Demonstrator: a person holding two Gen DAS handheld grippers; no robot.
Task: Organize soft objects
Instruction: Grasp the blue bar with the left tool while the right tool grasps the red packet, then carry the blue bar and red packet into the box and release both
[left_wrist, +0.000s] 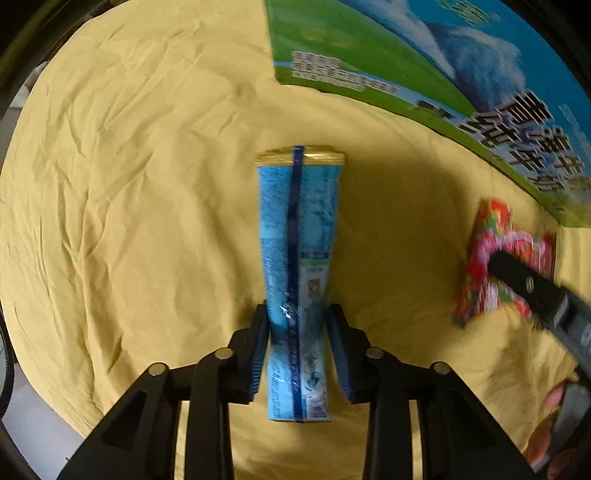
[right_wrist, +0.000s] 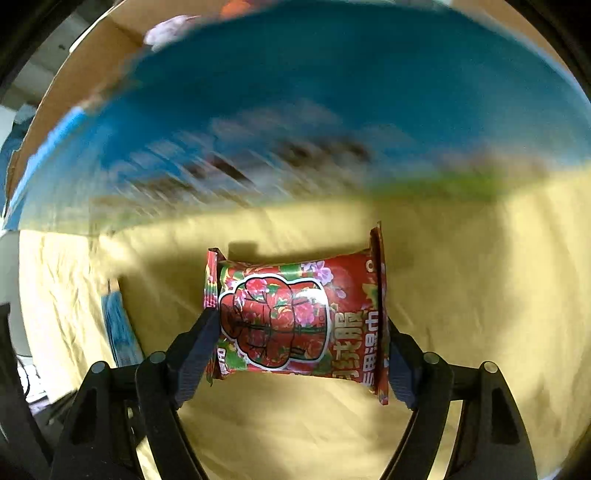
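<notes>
Between left gripper (left_wrist: 297, 334) pads: blue pack (left_wrist: 297, 266), long axis pointing forward; right gripper (right_wrist: 301, 338) clamps red pack (right_wrist: 299, 317) crosswise.

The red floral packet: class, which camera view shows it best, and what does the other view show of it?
The right wrist view: the red floral packet fills the centre, sharp, between the right gripper jaws. In the left wrist view it is blurred at the right edge, partly hidden by that gripper.
</notes>
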